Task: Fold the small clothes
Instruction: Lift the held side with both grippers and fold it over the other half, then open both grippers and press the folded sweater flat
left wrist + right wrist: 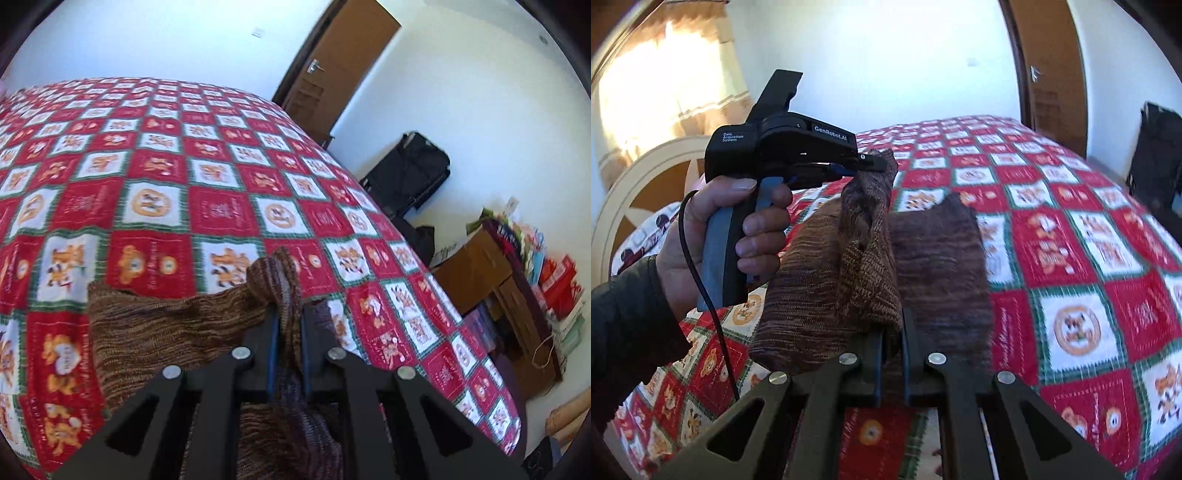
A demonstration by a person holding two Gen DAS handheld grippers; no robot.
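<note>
My left gripper (287, 314), black with blue-lined pads, is clamped on a bunched fold of the brown-and-purple striped knit garment (166, 325), whose coarse ribbed weave rises in a peak above the fingertips. My right gripper (892, 332) is likewise closed on a thick gathered corner of the same knit. In the right wrist view my left hand (738, 229) grips the grey-and-black pistol handle, a thin black cable trailing below it, and the garment hangs lifted between both grippers, its lower edge draped on the bed. The bed carries a quilted red, white and green checked bedspread (155, 177) printed with orange bear figures. Beyond it stand a brown wooden door (343, 70), a black soft-sided suitcase (406, 170), and an open brown cardboard box (476, 269) beside upright stacked colourful bags and packets.
</note>
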